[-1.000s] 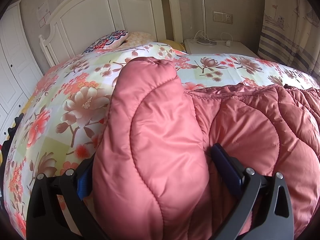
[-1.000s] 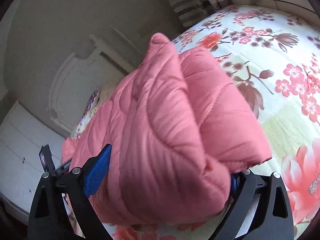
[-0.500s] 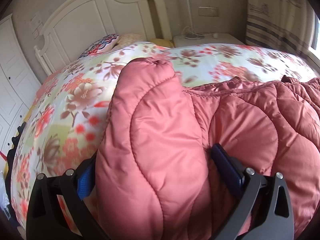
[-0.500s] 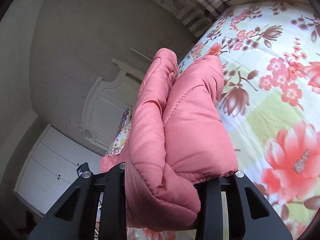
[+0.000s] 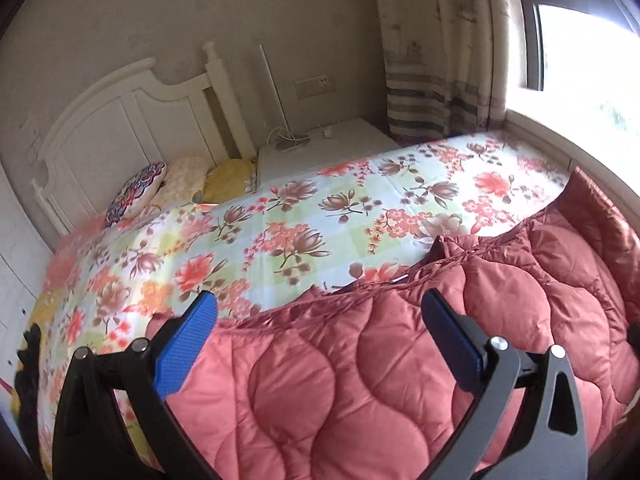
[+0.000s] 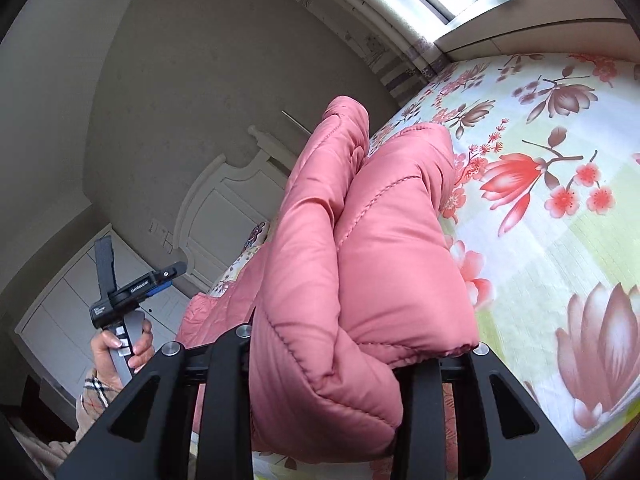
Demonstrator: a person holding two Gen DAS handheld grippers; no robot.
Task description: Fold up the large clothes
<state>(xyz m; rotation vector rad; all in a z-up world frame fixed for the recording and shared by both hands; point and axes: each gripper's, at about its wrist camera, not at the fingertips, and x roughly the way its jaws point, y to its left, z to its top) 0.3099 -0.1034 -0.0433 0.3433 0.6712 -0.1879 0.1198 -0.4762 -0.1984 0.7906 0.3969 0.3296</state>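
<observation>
Right gripper (image 6: 326, 360): jaws narrow, clamped on a thick bunched fold of the pink quilted padded coat (image 6: 360, 248), probably holding it raised so that part can swing over the rest. Coat body lies spread along the near edge of the floral-print bedsheet (image 5: 304, 224). Left gripper (image 5: 316, 328): jaws wide, nothing between the blue pads, hanging above the coat, likely free to smooth or regrip. White lettering on the left gripper's body is too small to read.

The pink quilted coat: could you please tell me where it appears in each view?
Left wrist: pink quilted coat fills the lower right, spread on the bedspread.
Right wrist: a bunched fold of it stands centre, clamped.
Shared landmark: white headboard.
</observation>
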